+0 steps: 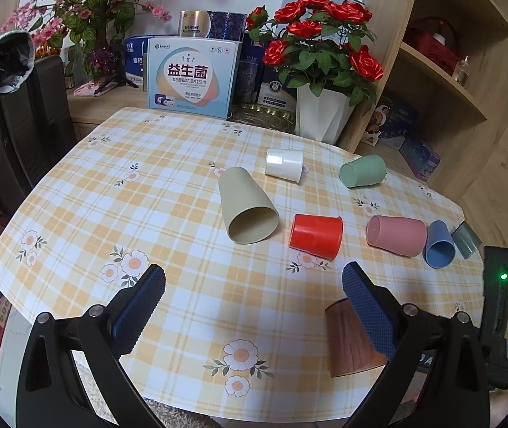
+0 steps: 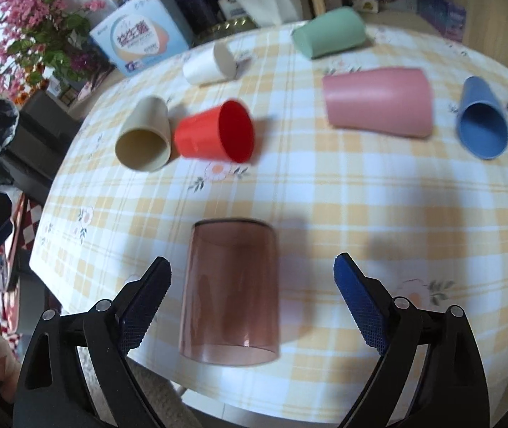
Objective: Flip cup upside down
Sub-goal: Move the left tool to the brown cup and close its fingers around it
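Observation:
A translucent brown cup (image 2: 230, 292) stands upside down near the table's front edge, between the open fingers of my right gripper (image 2: 252, 267), which do not touch it. It also shows in the left wrist view (image 1: 348, 339), partly behind my left gripper's right finger. My left gripper (image 1: 254, 278) is open and empty above the checked tablecloth (image 1: 182, 214). Several cups lie on their sides: beige (image 1: 245, 210), red (image 1: 316, 235), white (image 1: 284, 164), green (image 1: 362, 170), pink (image 1: 396, 235), blue (image 1: 439, 246) and grey-green (image 1: 466, 239).
Boxes (image 1: 191, 76), a white vase of red roses (image 1: 321, 114) and pink flowers (image 1: 75, 7) stand at the table's back. A wooden shelf (image 1: 450, 71) is at the right, a dark chair (image 1: 21, 125) at the left.

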